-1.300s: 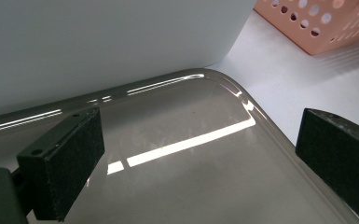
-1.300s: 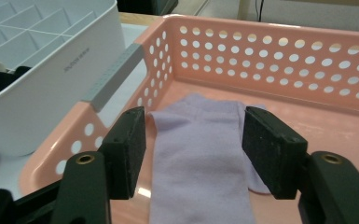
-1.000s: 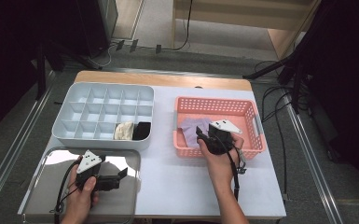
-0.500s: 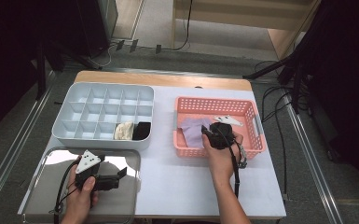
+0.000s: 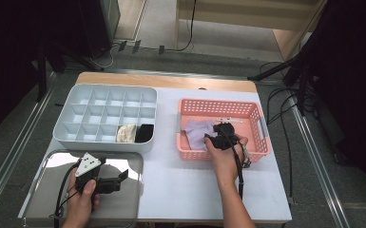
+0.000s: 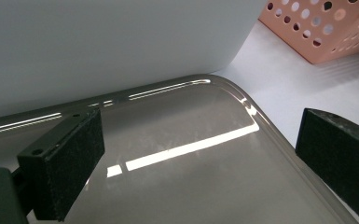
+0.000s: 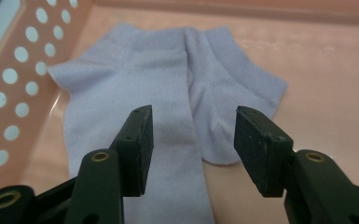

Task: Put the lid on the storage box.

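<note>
Sorting's partway: two socks (image 5: 134, 133) sit in the organizer (image 5: 105, 118); right gripper (image 7: 193, 128), jaws just reopened, hovers over the lilac sock (image 7: 168, 102) at basket's (image 5: 259, 128) 9 o'clock; left gripper (image 6: 200, 154) idles, spread.

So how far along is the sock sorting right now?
Done: a cream sock and a black one sit in adjacent near-row compartments of the divider tray. In hand: the right gripper is over the lavender socks in the pink basket; its jaws have just been opening and hold nothing yet. The left gripper waits open above the metal tray. Left: grasping those socks and moving them across.
</note>
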`<state>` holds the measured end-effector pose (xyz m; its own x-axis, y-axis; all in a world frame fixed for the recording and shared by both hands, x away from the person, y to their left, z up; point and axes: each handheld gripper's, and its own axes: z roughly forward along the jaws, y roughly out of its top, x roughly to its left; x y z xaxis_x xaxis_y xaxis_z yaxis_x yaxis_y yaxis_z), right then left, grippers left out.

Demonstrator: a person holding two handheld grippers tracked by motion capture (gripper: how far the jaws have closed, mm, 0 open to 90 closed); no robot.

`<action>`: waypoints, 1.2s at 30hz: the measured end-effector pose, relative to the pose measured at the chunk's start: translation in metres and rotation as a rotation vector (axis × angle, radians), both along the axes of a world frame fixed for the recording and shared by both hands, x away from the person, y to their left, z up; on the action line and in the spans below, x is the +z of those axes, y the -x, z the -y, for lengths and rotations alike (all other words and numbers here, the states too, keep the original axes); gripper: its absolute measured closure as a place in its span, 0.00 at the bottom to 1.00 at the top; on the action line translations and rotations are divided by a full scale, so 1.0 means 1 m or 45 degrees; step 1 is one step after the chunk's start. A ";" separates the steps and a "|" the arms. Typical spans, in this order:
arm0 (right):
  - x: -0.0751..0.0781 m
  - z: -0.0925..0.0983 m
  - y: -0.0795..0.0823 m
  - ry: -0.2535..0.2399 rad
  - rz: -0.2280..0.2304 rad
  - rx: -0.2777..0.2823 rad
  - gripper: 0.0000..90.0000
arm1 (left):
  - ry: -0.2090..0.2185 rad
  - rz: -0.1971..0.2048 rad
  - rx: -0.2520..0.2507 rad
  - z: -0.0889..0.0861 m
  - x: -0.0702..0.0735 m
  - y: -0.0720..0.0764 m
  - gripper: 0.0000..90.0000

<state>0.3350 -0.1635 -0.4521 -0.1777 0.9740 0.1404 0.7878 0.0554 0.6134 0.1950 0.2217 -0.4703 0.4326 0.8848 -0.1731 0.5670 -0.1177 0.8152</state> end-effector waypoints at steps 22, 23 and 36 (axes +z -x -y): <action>0.002 -0.004 -0.002 0.022 -0.006 0.110 0.77 | 0.008 -0.012 0.008 0.000 0.000 -0.001 0.02; 0.002 -0.003 -0.002 0.030 -0.008 0.106 0.68 | 0.006 -0.014 0.008 0.000 0.000 -0.001 0.02; 0.000 -0.009 -0.017 0.087 -0.325 0.161 0.88 | -0.001 -0.030 -0.005 0.001 -0.001 -0.003 0.02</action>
